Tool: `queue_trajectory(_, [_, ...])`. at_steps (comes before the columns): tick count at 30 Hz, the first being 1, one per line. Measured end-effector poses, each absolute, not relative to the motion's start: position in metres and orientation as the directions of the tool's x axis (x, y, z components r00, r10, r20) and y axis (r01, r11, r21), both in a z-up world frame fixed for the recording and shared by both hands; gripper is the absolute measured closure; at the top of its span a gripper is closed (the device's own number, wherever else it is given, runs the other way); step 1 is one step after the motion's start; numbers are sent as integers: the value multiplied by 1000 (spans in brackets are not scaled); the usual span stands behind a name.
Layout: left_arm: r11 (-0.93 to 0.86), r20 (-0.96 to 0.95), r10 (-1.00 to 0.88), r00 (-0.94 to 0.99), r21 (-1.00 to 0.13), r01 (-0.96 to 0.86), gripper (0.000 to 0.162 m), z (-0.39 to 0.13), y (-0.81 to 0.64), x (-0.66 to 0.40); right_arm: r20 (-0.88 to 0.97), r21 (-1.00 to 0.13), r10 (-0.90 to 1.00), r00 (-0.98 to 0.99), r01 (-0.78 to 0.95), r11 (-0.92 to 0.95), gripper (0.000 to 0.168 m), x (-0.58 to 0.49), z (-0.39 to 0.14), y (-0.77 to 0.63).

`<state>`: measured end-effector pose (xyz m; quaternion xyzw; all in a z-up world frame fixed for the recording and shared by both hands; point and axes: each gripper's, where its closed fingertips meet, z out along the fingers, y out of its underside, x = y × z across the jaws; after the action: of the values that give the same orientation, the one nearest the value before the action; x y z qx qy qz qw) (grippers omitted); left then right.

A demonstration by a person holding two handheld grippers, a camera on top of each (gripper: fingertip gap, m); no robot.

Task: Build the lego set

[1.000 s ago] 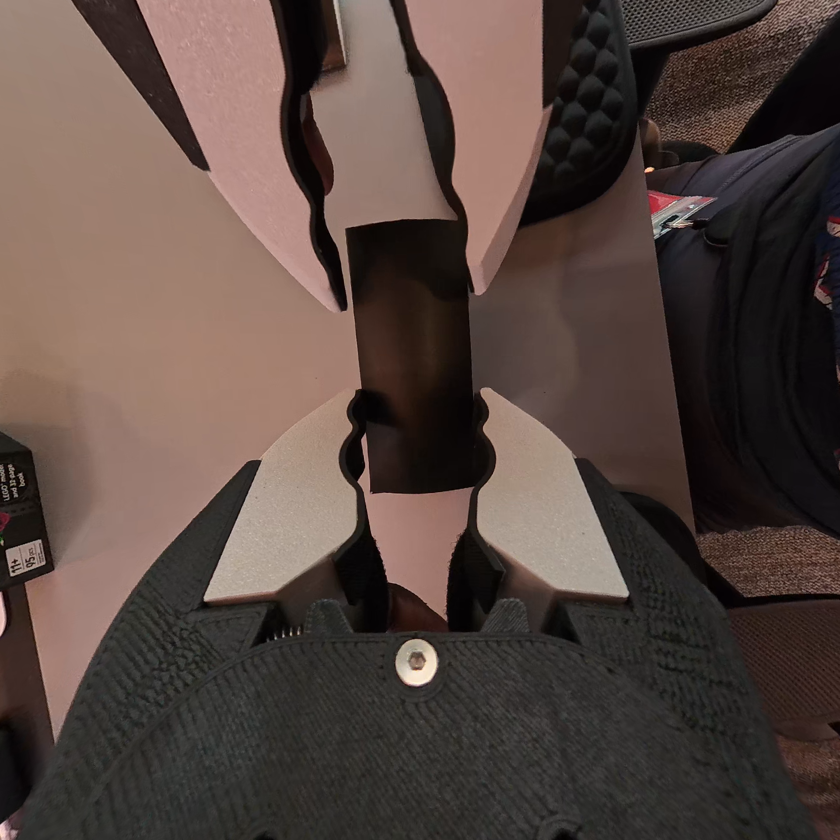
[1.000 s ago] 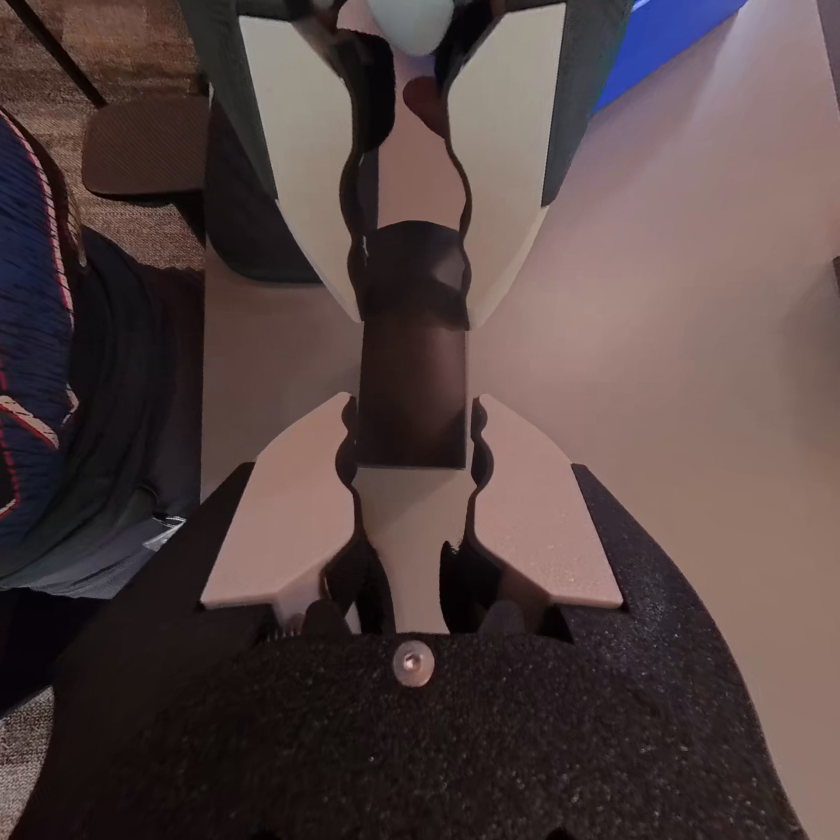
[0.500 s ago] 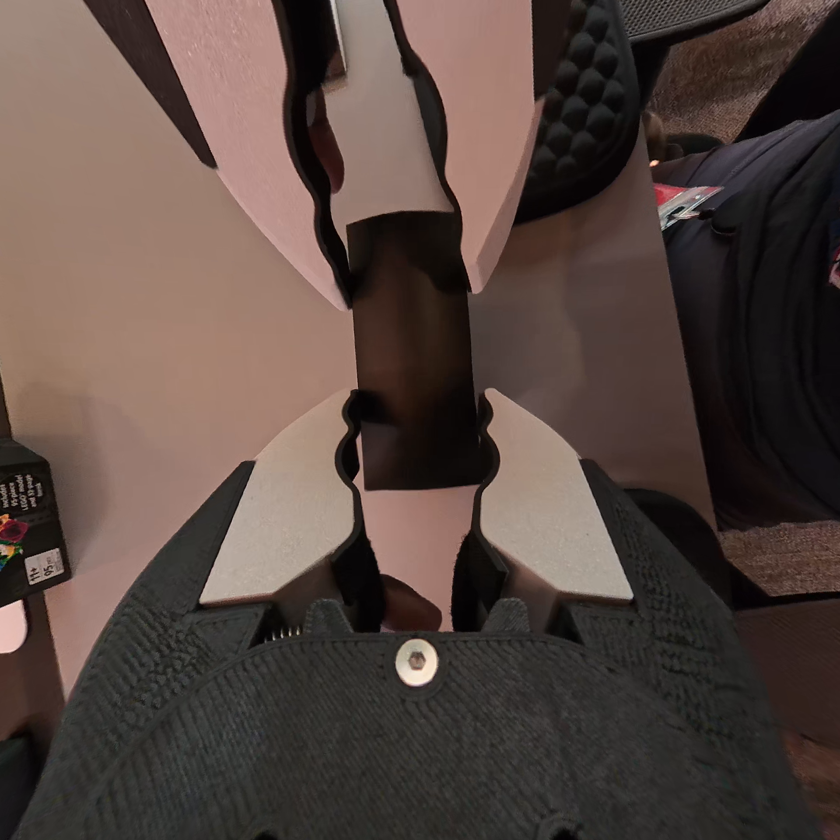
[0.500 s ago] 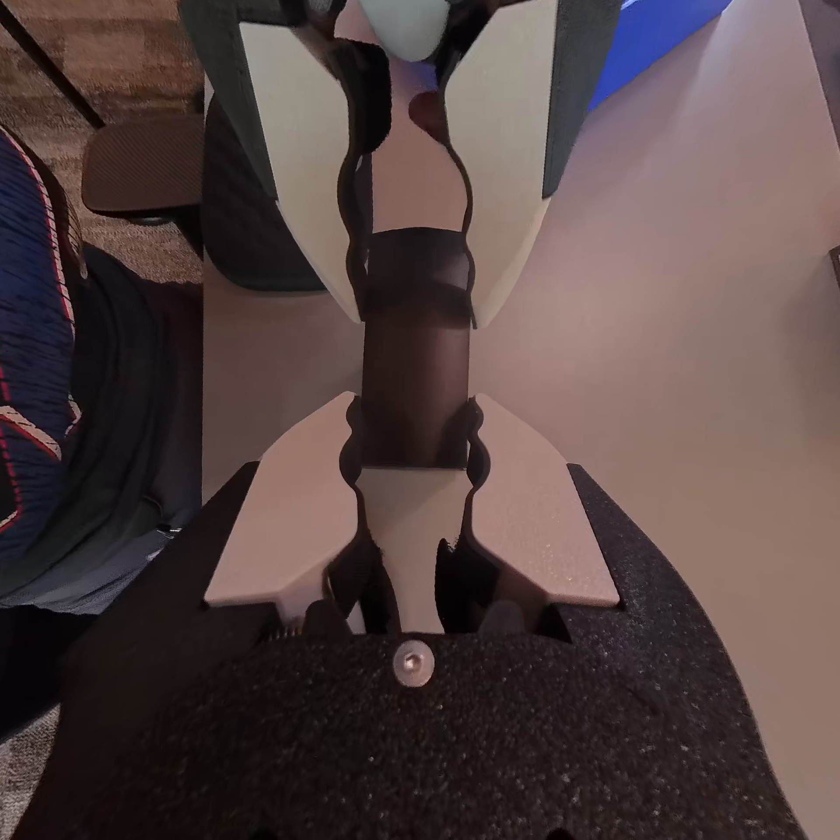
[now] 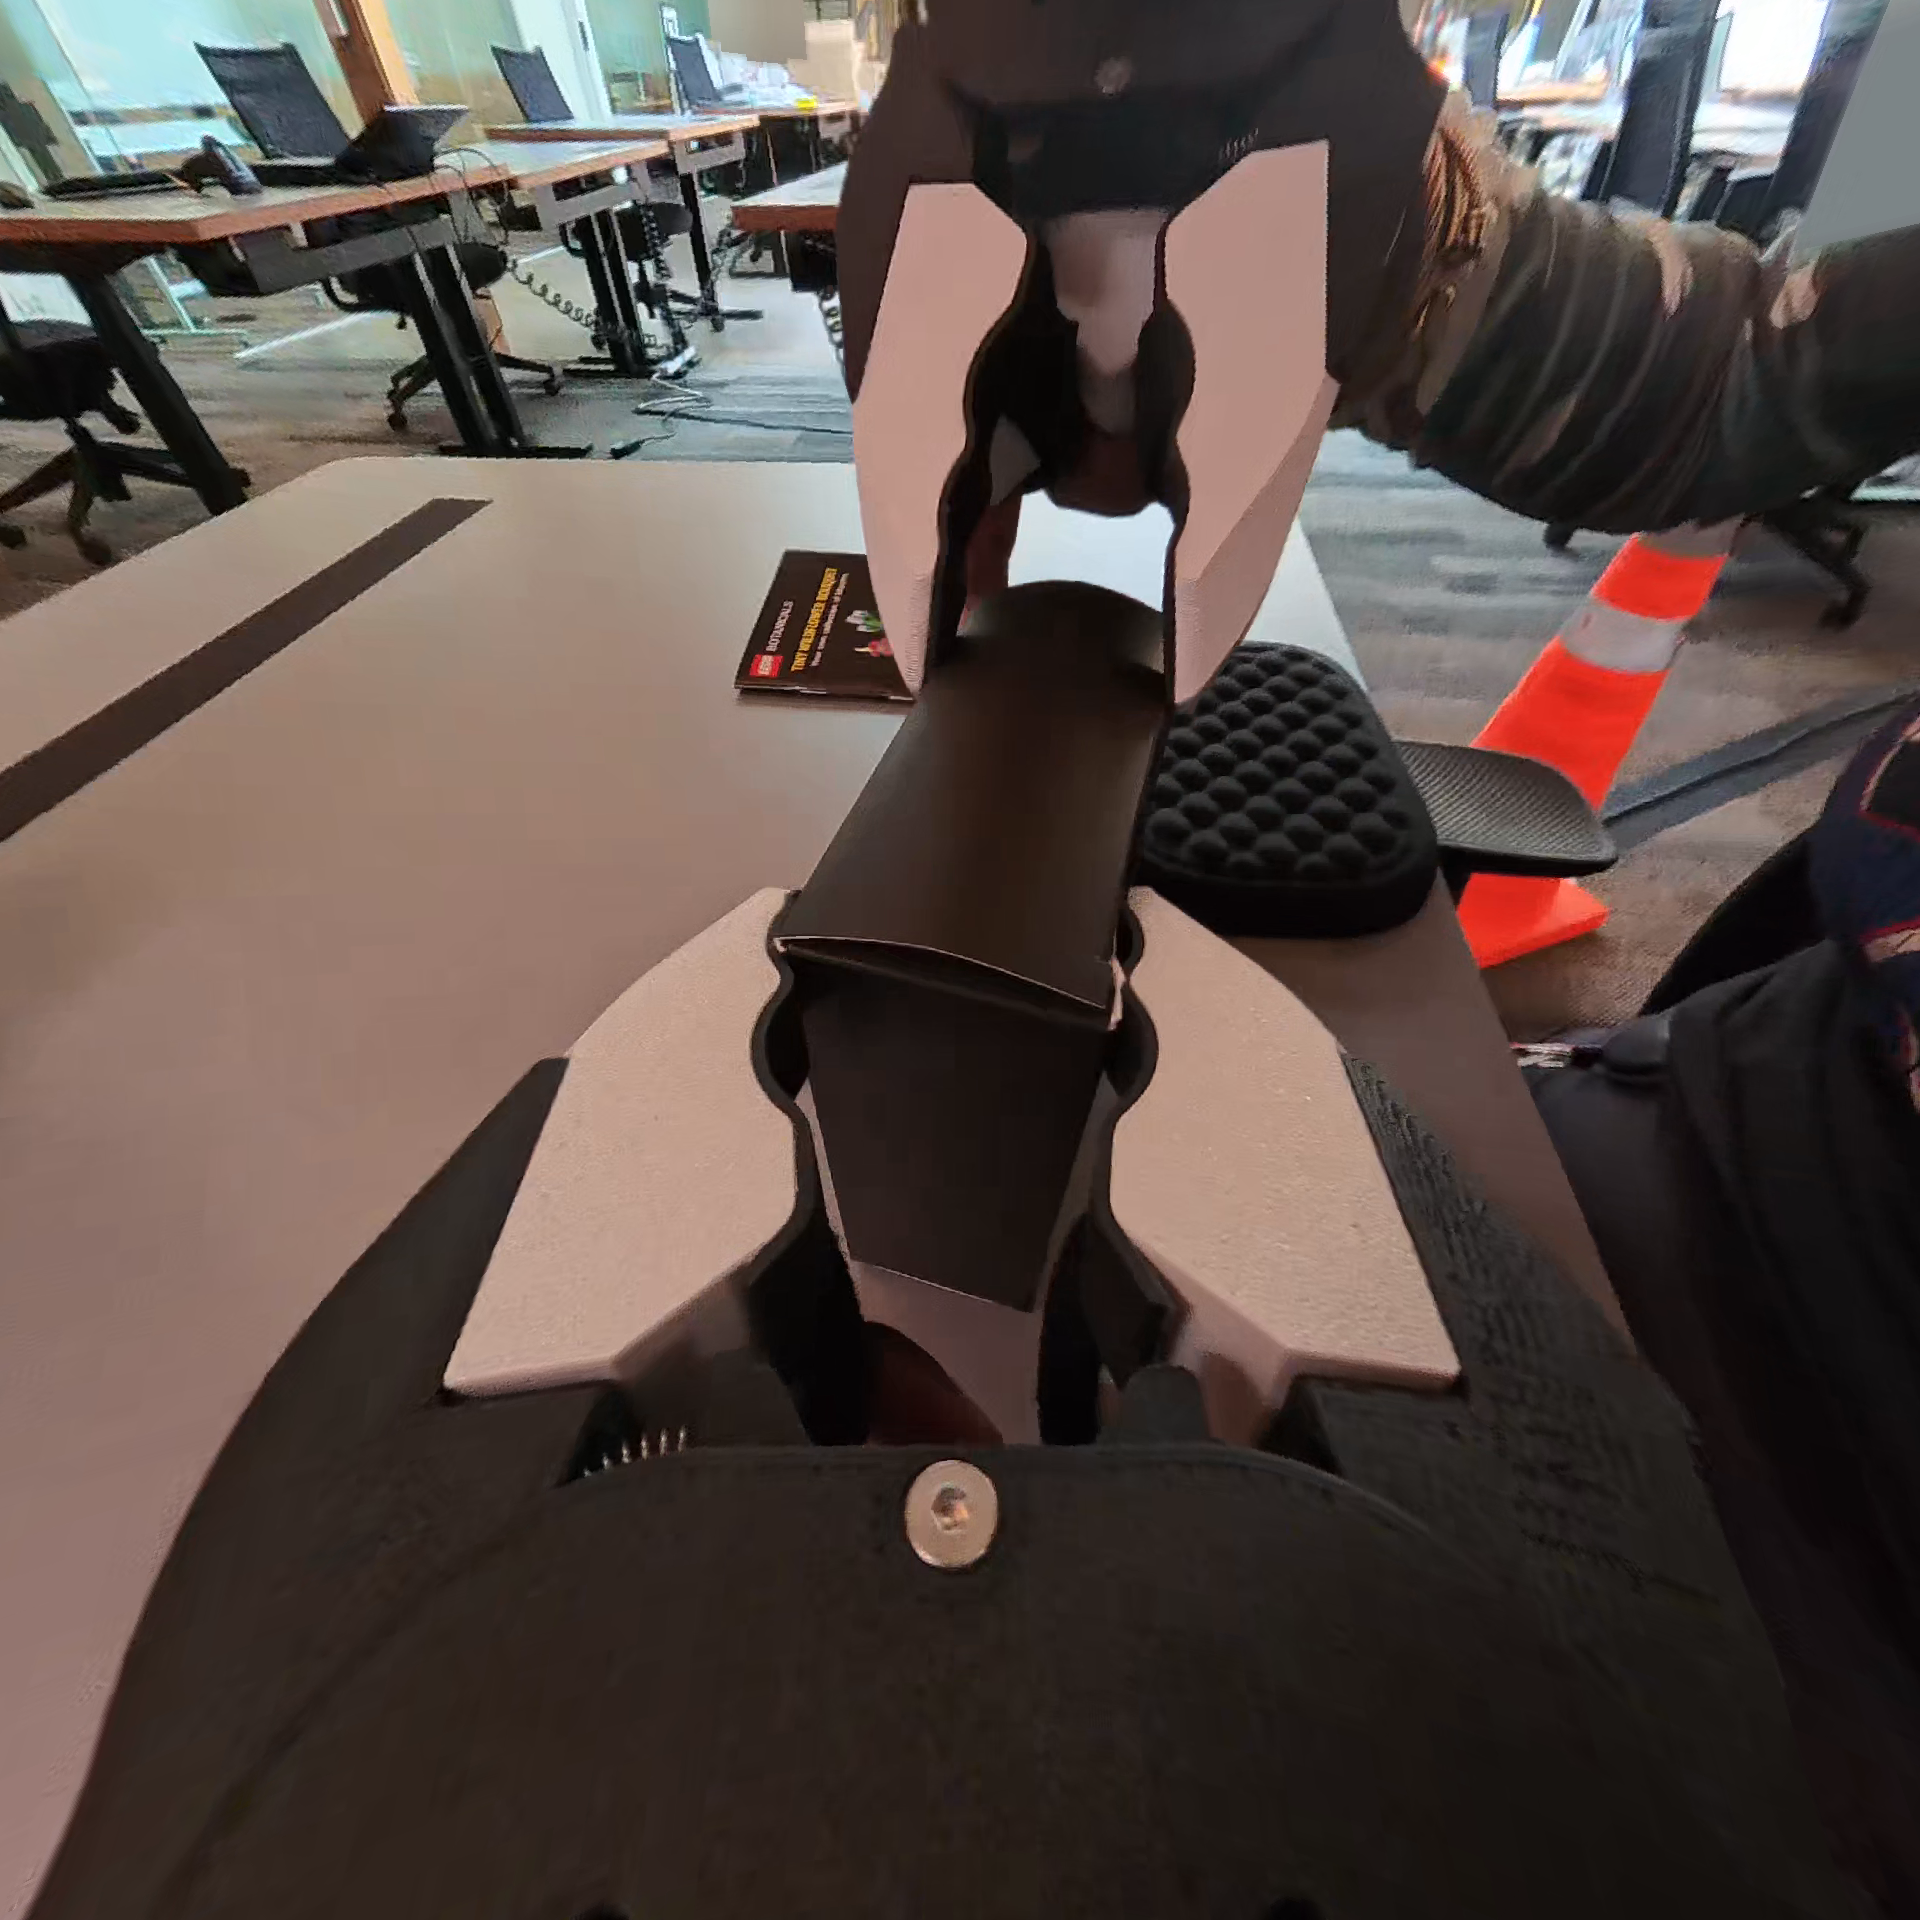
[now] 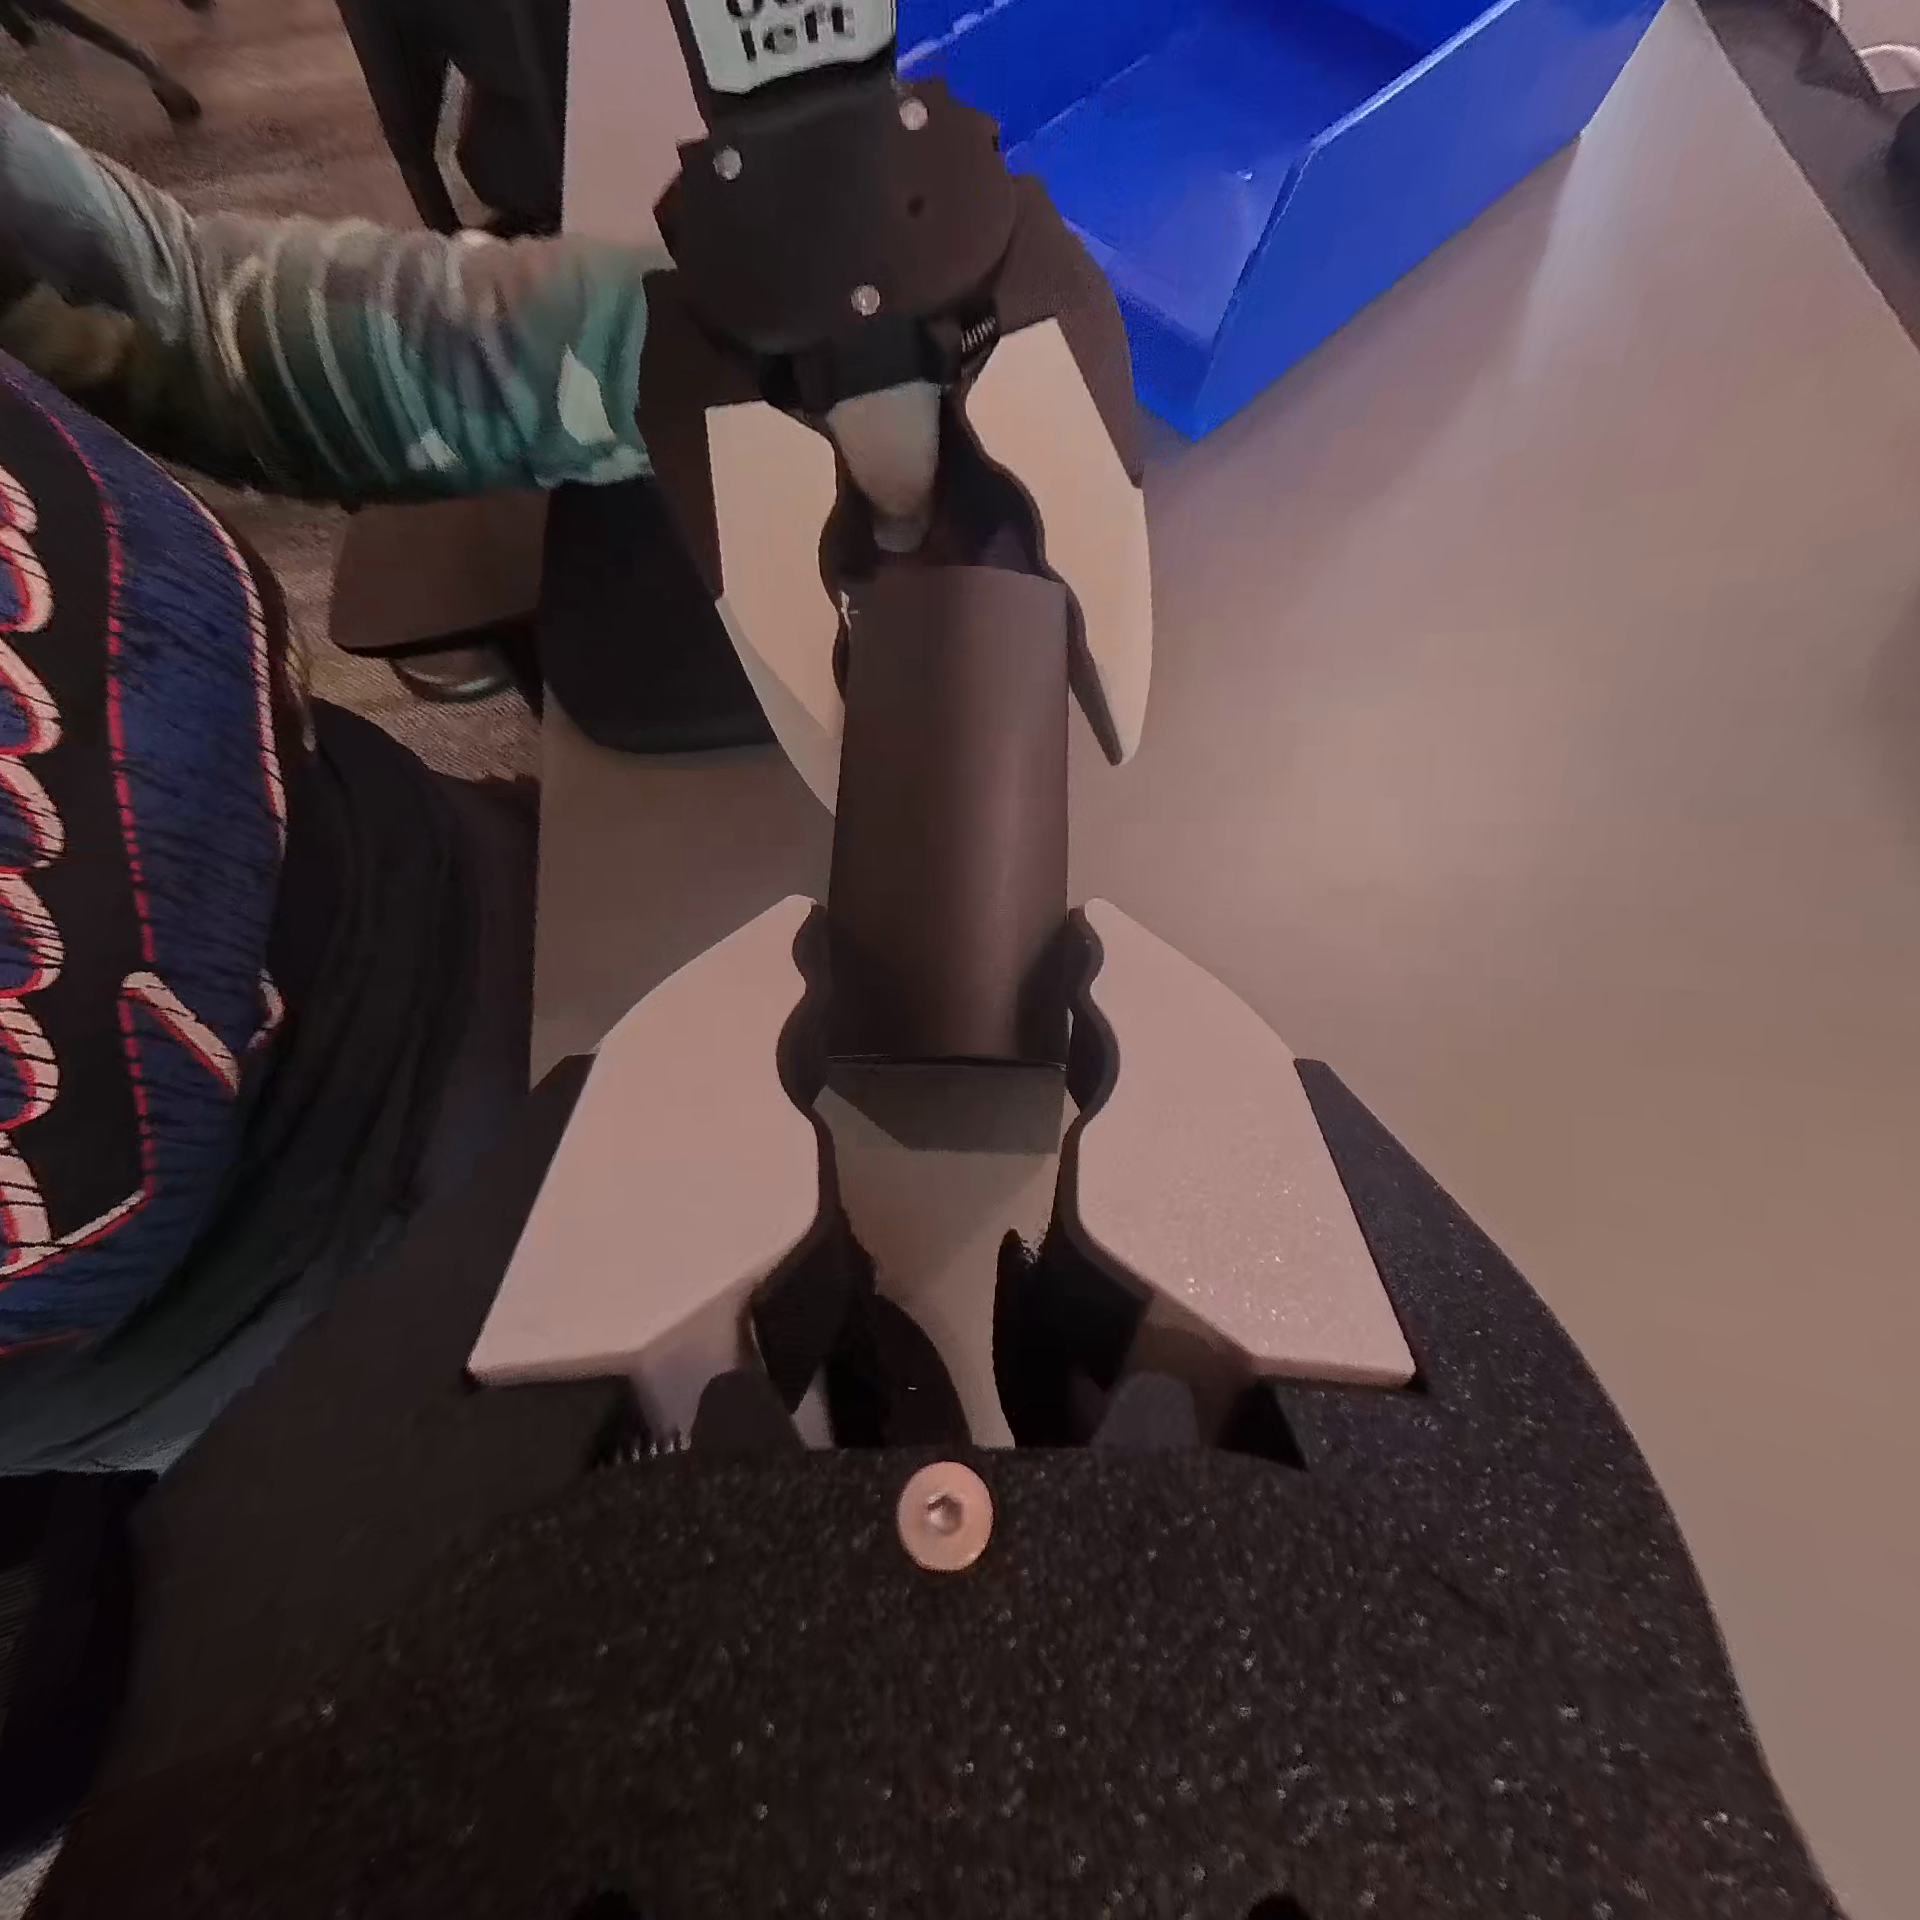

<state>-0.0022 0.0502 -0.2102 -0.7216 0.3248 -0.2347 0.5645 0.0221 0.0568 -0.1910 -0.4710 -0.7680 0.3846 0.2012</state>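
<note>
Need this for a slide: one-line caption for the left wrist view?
Left gripper and right gripper hold opposite ends of a black box above the table.

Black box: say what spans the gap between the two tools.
The black box itself spans it: the left tool clamps one end and the right tool the other, above the table. Both wrist views show this.

Box held between both grippers, above the table
The box point(image 5: 997, 831) spans from left gripper point(image 5: 951, 966) to right gripper point(image 5: 1049, 634); booklet point(image 5: 821, 634) beyond it, wrist rest point(image 5: 1288, 790) at the table's point(image 5: 416, 831) right edge.
</note>
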Motion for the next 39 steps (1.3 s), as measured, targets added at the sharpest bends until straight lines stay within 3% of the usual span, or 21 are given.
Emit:
queue_trajectory(6, [-171, -21, -750, 661, -959, -225, 107, -212, 48, 2, -168, -808, 887, -430, 576, 126, 126, 27, -190, 55])
queue_trajectory(7, [-155, -36, -766, 642, -958, -239, 107, -212, 45, 5, -200, -828, 900, -386, 559, 55, 152, 24, -185, 61])
queue_trajectory(8, [-137, -56, -778, 626, -957, -257, 107, -211, 42, 8, -270, -868, 887, -373, 494, -57, 166, 21, -169, 64])
queue_trajectory(9, [-136, -66, -776, 628, -954, -269, 107, -211, 41, 9, -343, -867, 860, -378, 479, -135, 166, 22, -161, 67])
queue_trajectory(10, [-150, -60, -770, 635, -950, -272, 107, -211, 41, 9, -343, -863, 858, -382, 489, -127, 161, 26, -162, 69])
queue_trajectory(12, [-192, -20, -757, 653, -949, -251, 107, -212, 43, 5, -236, -856, 903, -359, 516, -18, 121, 28, -176, 70])
queue_trajectory(14, [-213, 7, -744, 668, -950, -227, 107, -212, 45, 2, -105, -842, 926, -363, 528, 112, 106, 27, -185, 62])
queue_trajectory(19, [-226, 10, -735, 678, -946, -231, 107, -212, 46, 3, 165, -812, 918, -361, 478, 334, 118, 10, -179, 49])
queue_trajectory(28, [-256, 43, -716, 697, -945, -204, 107, -213, 48, 1, 219, -746, 895, -389, 524, 410, 124, 2, -184, 46])
queue_trajectory(35, [-304, 97, -700, 707, -937, -173, 107, -213, 52, -2, 331, -697, 856, -398, 508, 506, 144, 3, -183, 44])
queue_trajectory(37, [-308, 101, -701, 706, -936, -171, 107, -213, 53, -2, 360, -687, 849, -386, 507, 522, 139, 2, -182, 45])
queue_trajectory(39, [-291, 75, -711, 699, -936, -196, 107, -213, 51, 0, 374, -673, 858, -352, 534, 512, 114, 1, -181, 53])
